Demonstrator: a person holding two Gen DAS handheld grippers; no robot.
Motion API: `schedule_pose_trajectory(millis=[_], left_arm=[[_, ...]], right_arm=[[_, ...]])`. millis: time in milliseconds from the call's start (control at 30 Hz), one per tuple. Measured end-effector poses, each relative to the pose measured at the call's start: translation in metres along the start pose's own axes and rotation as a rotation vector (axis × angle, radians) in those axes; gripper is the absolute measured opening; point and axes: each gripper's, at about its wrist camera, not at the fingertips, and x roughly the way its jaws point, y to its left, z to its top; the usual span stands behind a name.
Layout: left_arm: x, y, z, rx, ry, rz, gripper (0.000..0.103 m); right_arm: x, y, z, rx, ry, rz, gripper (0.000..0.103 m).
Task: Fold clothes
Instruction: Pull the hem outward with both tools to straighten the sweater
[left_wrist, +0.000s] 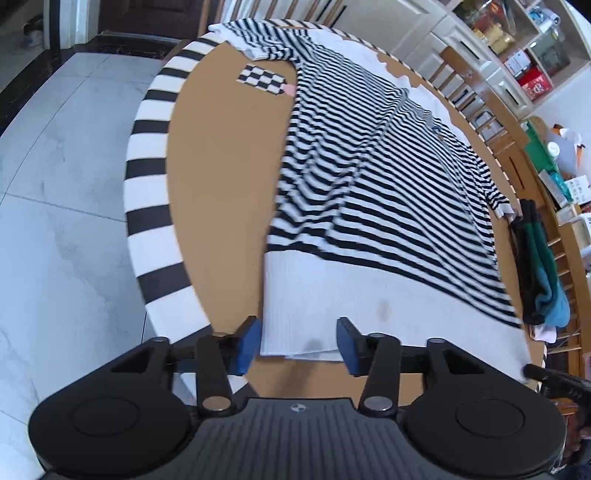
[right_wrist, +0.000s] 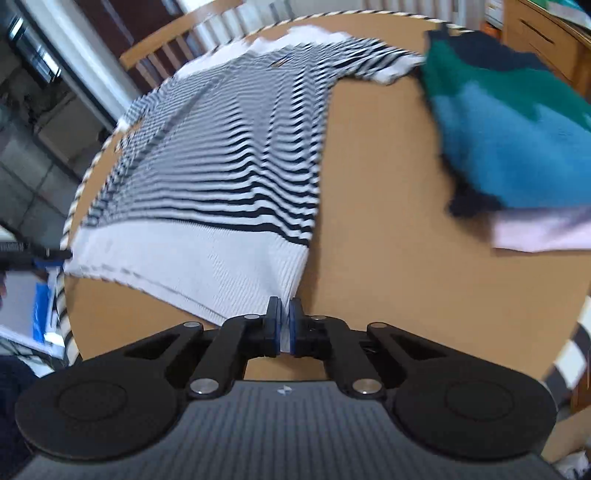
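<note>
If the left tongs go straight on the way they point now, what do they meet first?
Probably the white hem band of the striped sweater: its edge lies between the open left tongs, pads not touching. Depth is uncertain.

Evenly and brightly lit in both views, with soft daylight and only faint shadows under the black-and-white striped knit sweater (left_wrist: 369, 177) on the round brown table (left_wrist: 221, 184); pale sheen on the grey marble floor tiles (left_wrist: 62, 184) at left. Strongly bowed by fisheye distortion, curving the table's striped rim and the white shelving (left_wrist: 517, 48) at the edges. Motion-smeared across the stripes, far worse in the right wrist view, where the blue-and-green folded garment (right_wrist: 509, 140) dissolves into soft patches while the black gripper linkages stay crisp.
</note>
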Motion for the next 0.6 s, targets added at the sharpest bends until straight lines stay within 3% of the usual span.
schedule_pose_trajectory(millis=[133,200,267,300,467,600], left_arm=[[0.0,0.001,0.001,-0.035,-0.013,-0.016,0.057],[0.004,-0.004,0.002,-0.015,-0.017,-0.015,0.053],[0.012,-0.015,0.002,0.034,0.009,-0.011,0.028],[0.016,-0.021,0.002,0.056,0.018,-0.009,0.009],[0.01,-0.046,-0.011,0.227,0.006,0.133,0.006],[0.002,-0.031,-0.02,0.156,0.021,0.119,0.007]], right_arm=[[0.002,-0.002,0.002,-0.046,0.014,-0.063,0.004],[0.004,-0.002,0.002,-0.031,0.021,-0.051,0.004],[0.006,-0.001,0.001,-0.014,0.028,-0.03,0.004],[0.007,0.002,0.0,-0.021,0.033,-0.025,0.004],[0.009,0.007,-0.004,-0.064,0.05,-0.051,0.004],[0.013,0.004,-0.01,-0.074,0.085,-0.077,0.003]])
